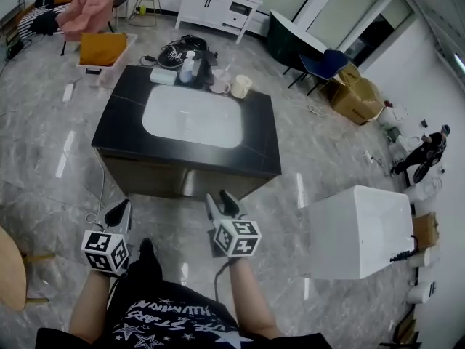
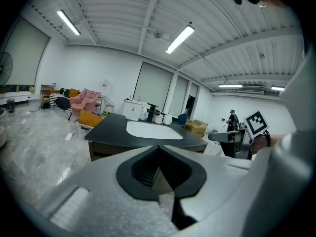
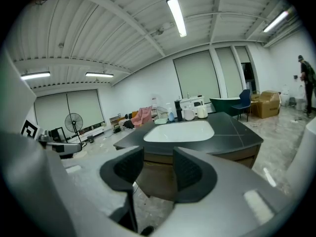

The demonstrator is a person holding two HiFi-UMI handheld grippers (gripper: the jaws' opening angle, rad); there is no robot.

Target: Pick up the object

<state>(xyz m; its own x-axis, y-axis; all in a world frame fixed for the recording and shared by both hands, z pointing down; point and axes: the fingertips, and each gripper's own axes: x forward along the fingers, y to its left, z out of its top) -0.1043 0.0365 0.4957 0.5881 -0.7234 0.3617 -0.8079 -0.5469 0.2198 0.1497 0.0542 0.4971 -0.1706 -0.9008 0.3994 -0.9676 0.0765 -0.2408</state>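
A black counter with a white sink basin stands ahead of me. At its far edge are a clear bottle, a pink mug, a cream mug and a small white box. Both grippers hover over the floor in front of the counter, well short of those things. My left gripper is shut, its dark pads meeting with nothing between them. My right gripper stands open, and the gap between its pads is empty.
A white tub-like block sits on the marble floor to the right. Cardboard boxes, a dark chair and a white cabinet stand beyond the counter. An orange bin and pink chair are far left.
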